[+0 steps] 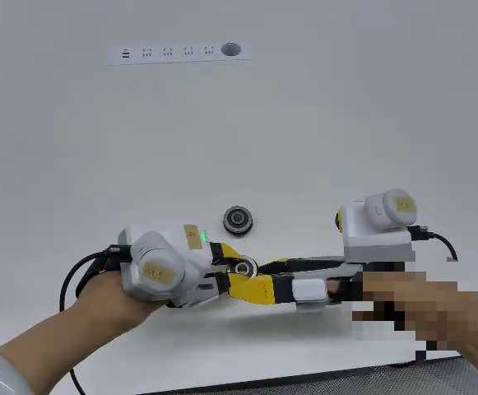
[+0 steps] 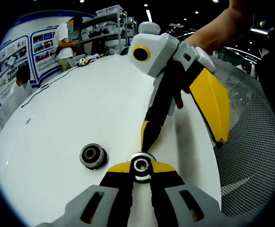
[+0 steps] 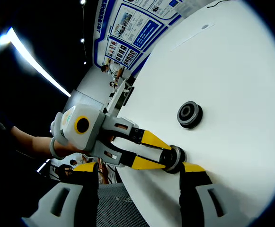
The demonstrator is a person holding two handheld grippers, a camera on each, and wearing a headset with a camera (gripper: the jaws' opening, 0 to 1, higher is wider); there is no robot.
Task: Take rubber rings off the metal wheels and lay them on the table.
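Observation:
A small metal wheel [image 1: 243, 267] with a dark rubber ring is clamped between the yellow tips of my left gripper [image 1: 240, 265], just above the white table [image 1: 321, 132]. The left gripper view has this wheel [image 2: 141, 165] held in my left gripper [image 2: 141, 169]. My right gripper [image 1: 251, 278] comes in from the right, open wide. One of its tips touches the held wheel [image 3: 175, 158]; the other jaw stands well apart. A second wheel [image 1: 238, 220] with its black ring lies flat on the table just behind, and turns up again as the loose wheel [image 2: 93, 156] [image 3: 190, 114].
A white power strip [image 1: 181, 53] lies at the table's far side. The table's near edge runs just under the hands, with a dark mesh surface [image 1: 444, 378] beyond it. A black cable [image 1: 78, 276] trails from the left gripper. People stand far off [image 2: 64, 38].

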